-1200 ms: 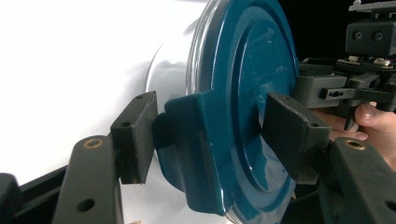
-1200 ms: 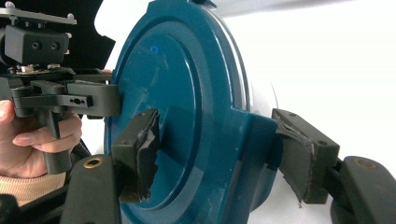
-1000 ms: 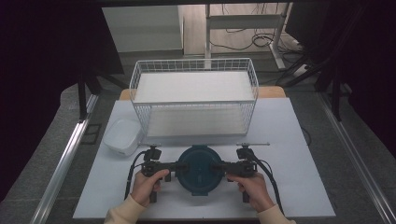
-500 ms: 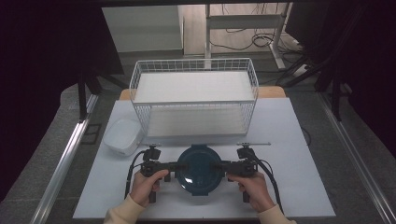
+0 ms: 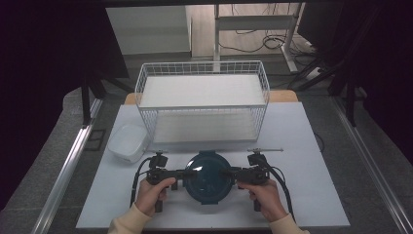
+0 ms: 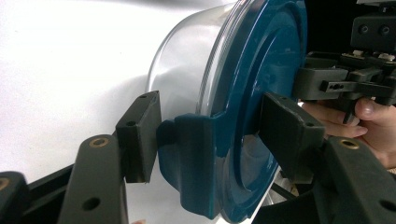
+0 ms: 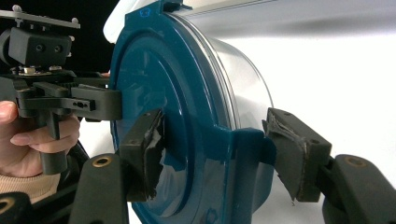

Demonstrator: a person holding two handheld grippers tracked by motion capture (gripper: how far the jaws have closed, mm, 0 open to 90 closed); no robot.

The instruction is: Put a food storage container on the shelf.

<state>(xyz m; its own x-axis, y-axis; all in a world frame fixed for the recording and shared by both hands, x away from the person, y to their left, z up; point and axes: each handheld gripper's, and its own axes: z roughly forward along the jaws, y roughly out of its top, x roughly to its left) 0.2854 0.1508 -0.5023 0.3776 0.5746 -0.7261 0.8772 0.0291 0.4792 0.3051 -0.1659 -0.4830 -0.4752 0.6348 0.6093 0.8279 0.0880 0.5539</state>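
High view: container (image 5: 208,176) lies lower centre. My left gripper (image 6: 208,140) and right gripper (image 7: 215,149) straddle its lid clips, jaws apart. I should squeeze both evenly.

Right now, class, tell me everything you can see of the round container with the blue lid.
The container is a round, clear, glossy tub closed by a dark teal plastic lid with raised rings and side latch tabs. It sits at the near middle of the white table, in front of the wire basket. The left gripper and right gripper each straddle a latch tab on opposite sides, jaws open with gaps visible; contact is uncertain.
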